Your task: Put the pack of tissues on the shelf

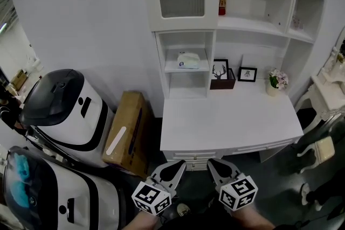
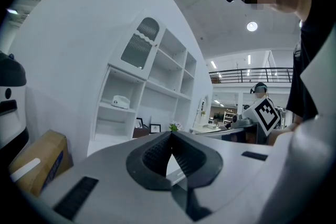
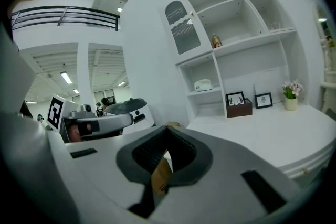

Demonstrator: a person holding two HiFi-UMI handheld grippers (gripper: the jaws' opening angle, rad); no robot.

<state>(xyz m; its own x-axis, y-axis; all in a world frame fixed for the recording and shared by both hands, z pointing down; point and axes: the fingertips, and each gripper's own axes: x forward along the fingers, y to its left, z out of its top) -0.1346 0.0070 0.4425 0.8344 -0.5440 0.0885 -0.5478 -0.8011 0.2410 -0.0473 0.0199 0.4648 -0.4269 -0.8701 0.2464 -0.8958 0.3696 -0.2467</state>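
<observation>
The pack of tissues is a small white and pale blue bundle. It lies on the middle shelf of the narrow compartment in the white shelf unit, under the glass-door cabinet. It also shows in the left gripper view, where the pack sits far off, and in the right gripper view as the same pack. My left gripper and right gripper hang low in front of the desk's front edge, well short of the pack. Both are shut with nothing between the jaws.
The white desk carries two framed pictures, a dark box and a small flower pot. A red bottle stands on an upper shelf. A cardboard box and two white round machines stand at the left; a white chair is at the right.
</observation>
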